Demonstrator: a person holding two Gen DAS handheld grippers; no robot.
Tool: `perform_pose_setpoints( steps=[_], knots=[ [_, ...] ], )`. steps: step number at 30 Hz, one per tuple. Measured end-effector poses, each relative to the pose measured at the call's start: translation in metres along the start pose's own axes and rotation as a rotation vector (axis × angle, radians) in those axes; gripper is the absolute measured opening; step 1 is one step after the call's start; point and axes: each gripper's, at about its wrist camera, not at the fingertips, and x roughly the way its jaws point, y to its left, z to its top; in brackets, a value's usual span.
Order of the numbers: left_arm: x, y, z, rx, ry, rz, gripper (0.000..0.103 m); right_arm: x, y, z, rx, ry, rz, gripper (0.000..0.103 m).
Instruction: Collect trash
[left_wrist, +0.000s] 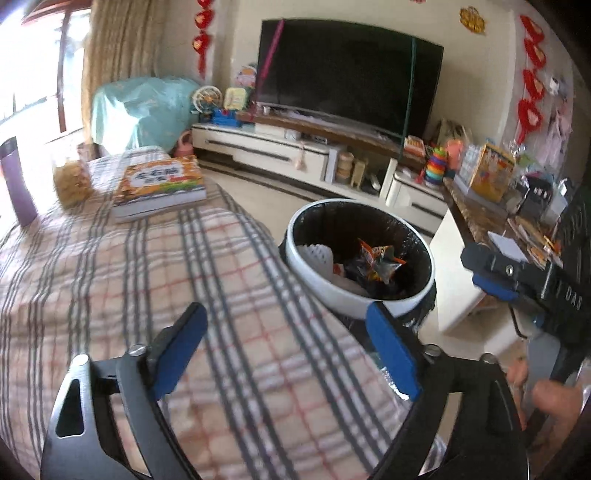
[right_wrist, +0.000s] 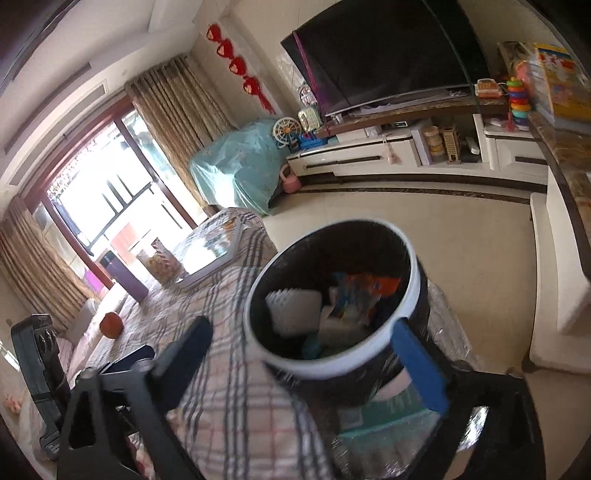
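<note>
My left fingers (left_wrist: 291, 347) and right fingers (right_wrist: 317, 360) both stood wide and empty near the black-lined trash bin (left_wrist: 413, 299) holding crumpled wrappers (left_wrist: 380, 262) beside the plaid-covered surface (left_wrist: 129, 280).

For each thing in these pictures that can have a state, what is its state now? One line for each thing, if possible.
Left gripper: open, nothing between its fingers.
Right gripper: open, nothing held.
Trash bin: upright, no lid on it, black bag inside, partly filled with wrappers and white foam.
Book: closed, lying flat on the checked cloth.
Television: off, dark screen.
Purple bottle: upright, cap on.
</note>
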Motion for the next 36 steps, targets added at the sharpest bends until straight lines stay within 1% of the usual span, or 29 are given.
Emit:
perform_pose_setpoints(
  steps=[2,5,7,11,14,16,18,20,23,27,36],
  knots=[
    [-0.016,0.005,-0.008,0.001,-0.032,0.028,0.095,-0.007,0.005,-0.013,0.015,-0.005,-0.01,0.102],
    [-0.039,0.013,-0.019,-0.021,-0.076,0.035,0.096,-0.016,0.012,-0.028,0.02,-0.013,-0.032,0.102],
    [-0.051,0.015,-0.024,-0.027,-0.099,0.041,0.099,-0.025,0.02,-0.036,-0.009,-0.035,-0.061,0.102],
    [-0.079,0.016,-0.035,-0.031,-0.171,0.081,0.103,-0.046,0.04,-0.047,-0.075,-0.099,-0.134,0.102],
    [-0.098,0.014,-0.041,-0.031,-0.224,0.105,0.103,-0.068,0.058,-0.054,-0.16,-0.179,-0.178,0.103],
    [-0.107,0.012,-0.046,-0.03,-0.246,0.121,0.103,-0.085,0.07,-0.06,-0.23,-0.262,-0.214,0.103],
    [-0.111,0.011,-0.053,-0.028,-0.258,0.136,0.103,-0.093,0.077,-0.068,-0.273,-0.311,-0.236,0.103],
    [-0.115,0.01,-0.061,-0.029,-0.271,0.16,0.103,-0.096,0.081,-0.074,-0.299,-0.336,-0.242,0.103],
    [-0.118,0.01,-0.071,-0.033,-0.285,0.171,0.103,-0.096,0.082,-0.086,-0.318,-0.363,-0.252,0.103],
    [-0.123,0.011,-0.081,-0.028,-0.302,0.199,0.103,-0.09,0.078,-0.093,-0.308,-0.354,-0.258,0.103],
    [-0.136,0.014,-0.086,-0.024,-0.345,0.224,0.103,-0.094,0.081,-0.099,-0.31,-0.364,-0.259,0.103]
  ],
)
